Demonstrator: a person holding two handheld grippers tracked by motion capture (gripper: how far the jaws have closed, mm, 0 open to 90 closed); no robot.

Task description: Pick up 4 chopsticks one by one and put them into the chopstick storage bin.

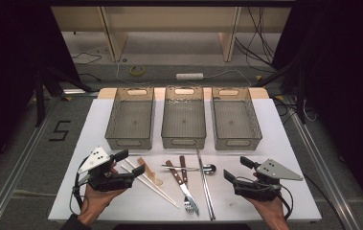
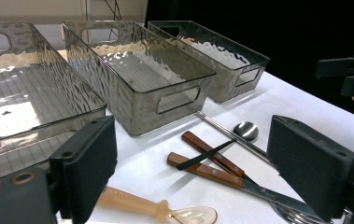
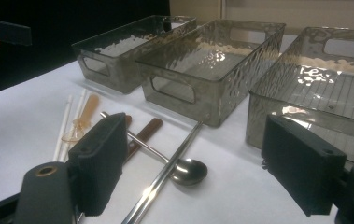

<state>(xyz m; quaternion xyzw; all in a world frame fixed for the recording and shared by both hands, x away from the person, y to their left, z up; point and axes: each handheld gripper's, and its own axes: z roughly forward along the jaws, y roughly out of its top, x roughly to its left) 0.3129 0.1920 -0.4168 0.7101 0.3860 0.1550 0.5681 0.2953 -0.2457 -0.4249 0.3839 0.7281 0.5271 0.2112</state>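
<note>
Location: a laboratory recording station. Indicators: black curtains [image 1: 6, 57] enclose the bench [image 1: 97, 120], aluminium framing rails [image 1: 320, 158] border it, loose cables [image 1: 260, 38] and a power strip [image 1: 189, 76] lie on the floor [image 1: 169, 67], marked with a taped numeral [image 1: 60, 130].

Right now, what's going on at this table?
A person holds the left gripper and right gripper low over the near edge of the white table, both with jaws open and nothing between them. Between the grippers lies loose cutlery: white chopsticks, an amber plastic spoon, a wooden-handled knife and fork, a metal spoon and metal chopsticks. Behind stand three clear bins, all empty. Nothing has been picked up yet.
</note>
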